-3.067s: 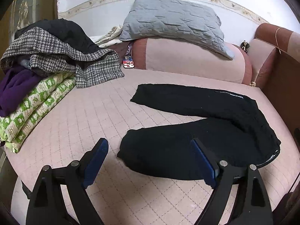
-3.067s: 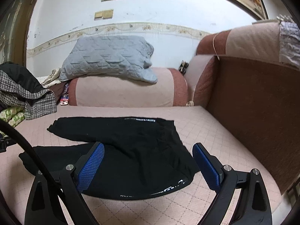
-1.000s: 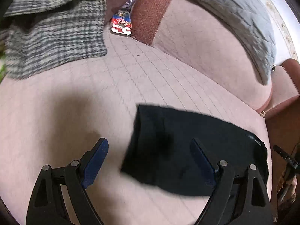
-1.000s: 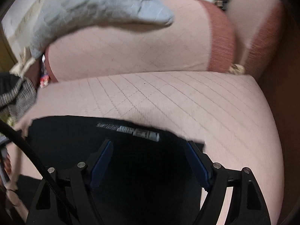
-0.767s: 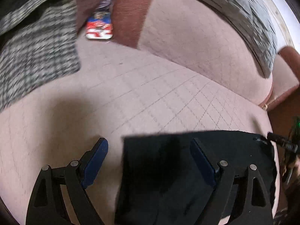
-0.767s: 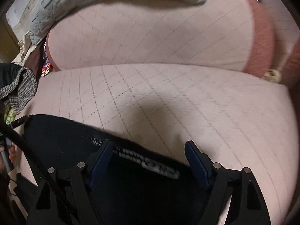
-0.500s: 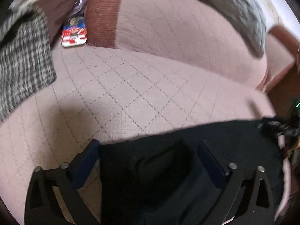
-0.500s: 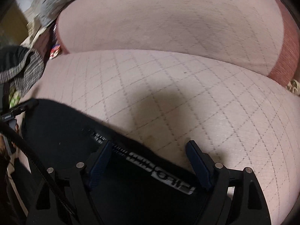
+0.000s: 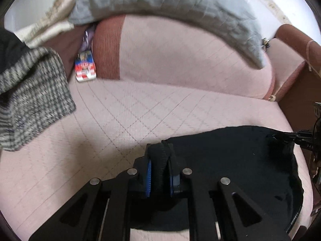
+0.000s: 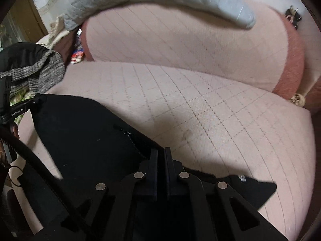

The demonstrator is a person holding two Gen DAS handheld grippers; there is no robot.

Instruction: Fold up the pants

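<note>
Left hand-held gripper point(image 9: 159, 167) pinches a bunched cuff of the black pants point(image 9: 230, 164) between its blue pads, the fabric draping across the pink quilted sofa seat point(image 9: 120, 116)

A grey quilted pillow point(image 9: 180, 6) is being shown draped along the pink bolster point(image 9: 190, 60) at the top of the frame. A checked garment point(image 9: 30, 100) is being seen heaped at the left, and a red-and-white packet point(image 9: 85, 69) is being seen beside the bolster's brown end, on the quilted pink bed point(image 9: 120, 116).
</note>
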